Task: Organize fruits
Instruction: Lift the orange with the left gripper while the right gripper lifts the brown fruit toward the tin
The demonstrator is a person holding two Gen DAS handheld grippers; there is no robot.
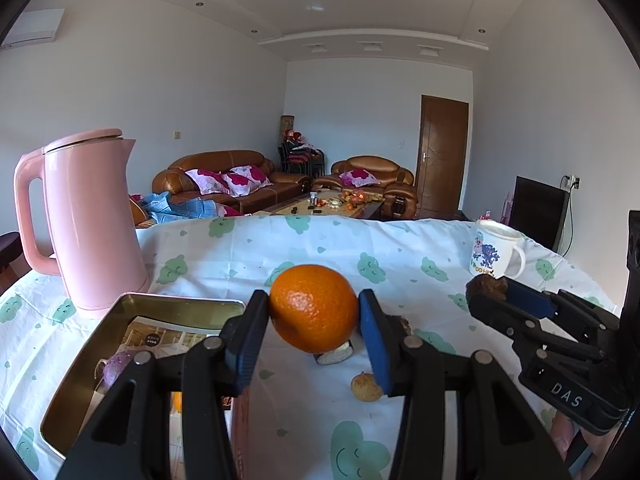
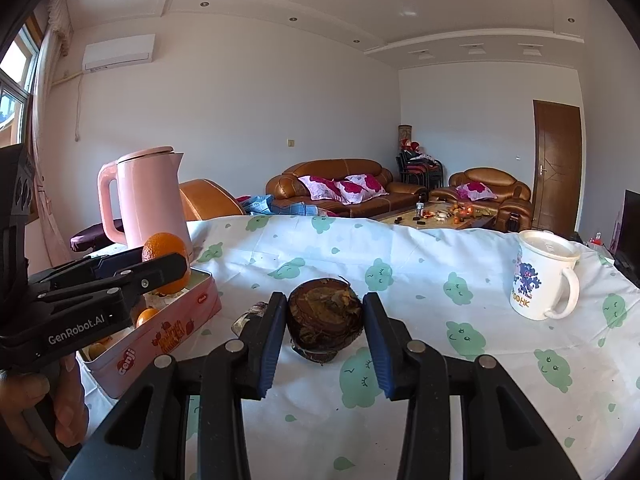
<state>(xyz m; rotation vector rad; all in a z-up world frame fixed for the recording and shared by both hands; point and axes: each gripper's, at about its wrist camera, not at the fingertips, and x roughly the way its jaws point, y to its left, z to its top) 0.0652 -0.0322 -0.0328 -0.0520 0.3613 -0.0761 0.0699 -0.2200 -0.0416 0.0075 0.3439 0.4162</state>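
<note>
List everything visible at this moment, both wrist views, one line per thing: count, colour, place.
orange: one, orange, held in the left gripper above the tin
brown fruit: one, dark brown and rough, held in the right gripper
tin: one, pink with gold inside, open, on the table's left; holds small orange fruits
small fruit: one, tan, loose on the tablecloth
kettle: one, pink, behind the tin
mug: one, white with a cartoon print, lidded, far right
tablecloth: one, white with green clouds, covering the table
left gripper: black, blue pads, shut on the orange
right gripper: black, blue pads, shut on the brown fruit
</note>
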